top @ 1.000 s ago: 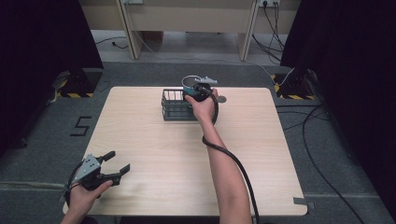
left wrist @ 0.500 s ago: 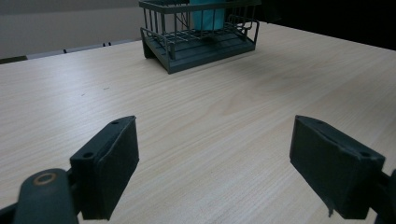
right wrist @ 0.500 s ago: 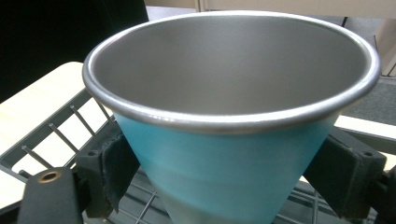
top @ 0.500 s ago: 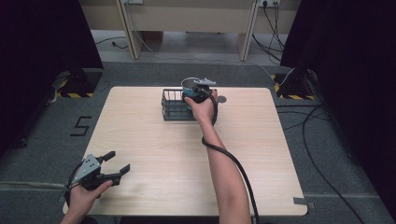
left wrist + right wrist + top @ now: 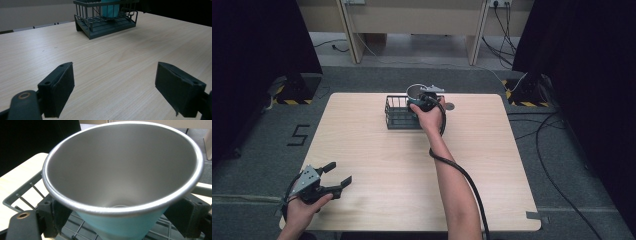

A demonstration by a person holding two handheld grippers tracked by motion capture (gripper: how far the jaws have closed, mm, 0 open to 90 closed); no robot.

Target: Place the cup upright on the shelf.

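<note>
— Report on the right tongs [image 5: 120, 220], please.

— Clenched on a teal cup [image 5: 117, 225] with a steel lining, one jaw on each side below the rim. The cup stands upright in the wire rack [image 5: 398, 114], at the rack's three o'clock end, toward twelve o'clock on the counter [image 5: 377, 150]. From above, the right hand [image 5: 429, 116] covers most of the cup.

— And the left tongs [image 5: 334, 176]?

— Released, jaws spread wide, held at the counter's seven o'clock corner, well apart from the rack. Bare wood lies between them and the rack [image 5: 106, 20].

— Anything near the rack?

— A small round grey disc [image 5: 449, 106] lies on the counter just beside the hand, at its three o'clock. The right tongs' cable [image 5: 462, 175] trails along the forearm toward six o'clock.

— Beyond the counter?

— Grey carpet, a "5" marked on the floor [image 5: 298, 135] at nine o'clock, loose cables [image 5: 557, 135] at three o'clock, pale furniture legs [image 5: 349, 30] at twelve.
</note>
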